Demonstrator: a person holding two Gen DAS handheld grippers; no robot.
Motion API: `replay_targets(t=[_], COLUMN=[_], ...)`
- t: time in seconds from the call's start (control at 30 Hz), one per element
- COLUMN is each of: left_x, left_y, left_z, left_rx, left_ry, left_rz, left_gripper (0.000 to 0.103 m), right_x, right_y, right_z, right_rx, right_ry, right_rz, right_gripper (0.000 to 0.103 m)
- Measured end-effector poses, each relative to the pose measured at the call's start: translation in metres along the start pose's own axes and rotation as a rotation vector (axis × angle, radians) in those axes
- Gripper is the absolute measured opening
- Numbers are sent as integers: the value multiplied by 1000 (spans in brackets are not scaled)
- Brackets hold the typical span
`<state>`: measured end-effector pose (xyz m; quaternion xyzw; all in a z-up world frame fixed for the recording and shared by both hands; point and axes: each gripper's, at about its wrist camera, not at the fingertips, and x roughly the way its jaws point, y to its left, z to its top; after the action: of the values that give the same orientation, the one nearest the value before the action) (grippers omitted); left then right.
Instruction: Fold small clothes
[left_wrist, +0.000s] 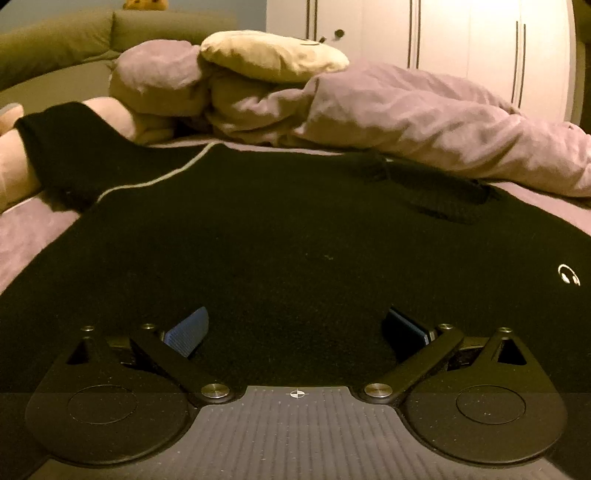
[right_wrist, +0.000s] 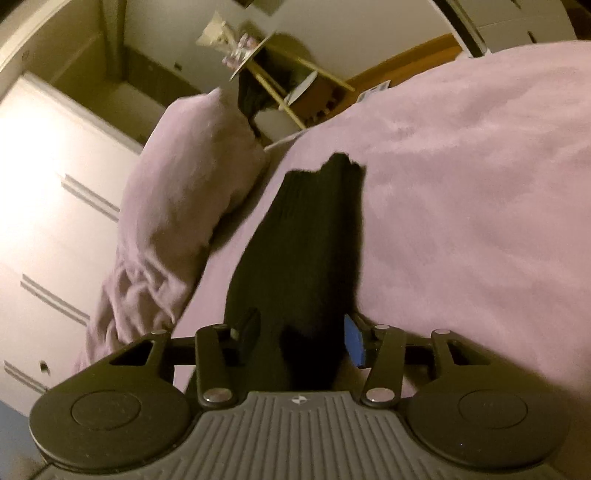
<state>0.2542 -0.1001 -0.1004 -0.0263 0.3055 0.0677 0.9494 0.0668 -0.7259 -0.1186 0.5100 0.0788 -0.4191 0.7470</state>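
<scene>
One black sweater lies spread on the lilac bed; soft and limp, likely best pinched at hems or cuffs. Right gripper clamps its sleeve; left gripper hovers agape above the body.

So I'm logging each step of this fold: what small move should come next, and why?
Probably carry the right gripper with its sleeve inward over the sweater's body. Its jaws look closed on the black ribbed sleeve above the lilac bedsheet, while the left gripper hangs open over the flat-spread body, holding nothing.
</scene>
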Motion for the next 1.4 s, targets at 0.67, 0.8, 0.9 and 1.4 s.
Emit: replay_targets(t=[0.67, 0.8, 0.9, 1.4], left_x=[-4, -11, -28, -33], left_y=[3, 7, 28, 38], left_z=[-2, 11, 15, 55], left_rx=[-4, 25, 1, -68], left_ry=[2, 79, 107, 257], left_rz=[-8, 3, -11, -338], left_gripper=[103, 103, 103, 103], right_x=[-112, -143, -144, -165], right_y=[205, 228, 222, 99], right_z=[-102, -215, -286, -263], right_rx=[-781, -876, -899, -488], right_ry=[-5, 210, 366, 496], right_rz=[376, 547, 569, 446], right_gripper=[10, 10, 12, 81])
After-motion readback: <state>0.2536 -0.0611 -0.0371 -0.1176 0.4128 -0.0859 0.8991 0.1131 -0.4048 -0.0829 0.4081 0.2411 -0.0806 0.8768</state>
